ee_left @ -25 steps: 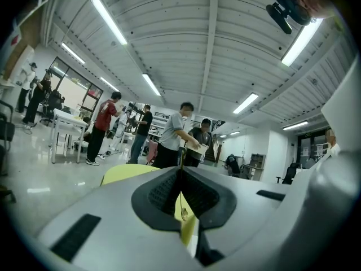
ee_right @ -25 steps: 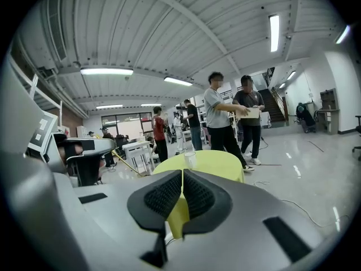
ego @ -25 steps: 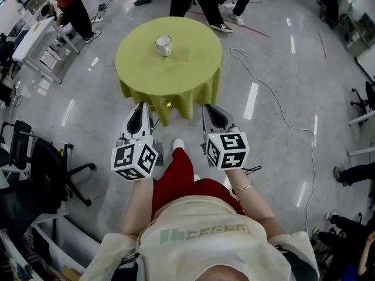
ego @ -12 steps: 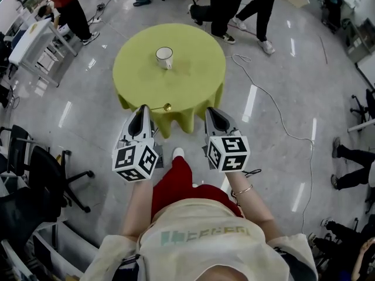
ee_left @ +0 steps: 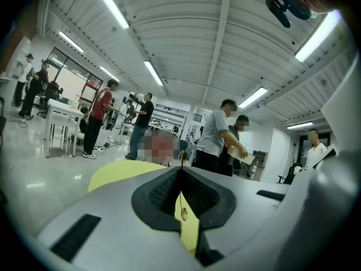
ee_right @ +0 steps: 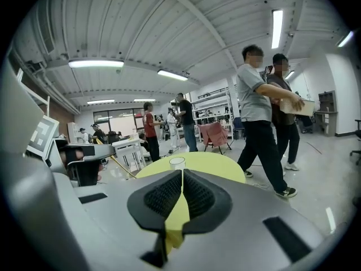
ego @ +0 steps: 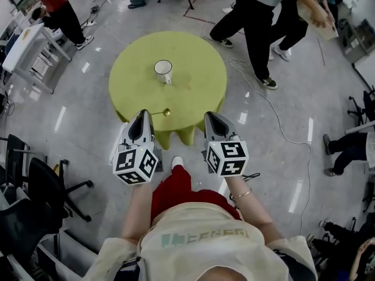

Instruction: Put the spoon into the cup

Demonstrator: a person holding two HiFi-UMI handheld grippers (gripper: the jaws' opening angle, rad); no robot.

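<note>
So the left gripper (ee_left: 181, 173) is pinching the spoon (ee_left: 184, 213) between its closed black pads. The thin gold handle is poking up past the tips, and its little round end is hanging on the camera side. A yellow-green table (ee_left: 118, 174) is peeking out beyond the gripper body, and a few people (ee_left: 216, 135) are standing around further back under strip lights.

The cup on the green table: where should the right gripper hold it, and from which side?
Probably pinch the cup by its right-hand wall at the rim, from the near right: it stands upright, mouth open, leaving room for the spoon held by the left gripper.
</note>
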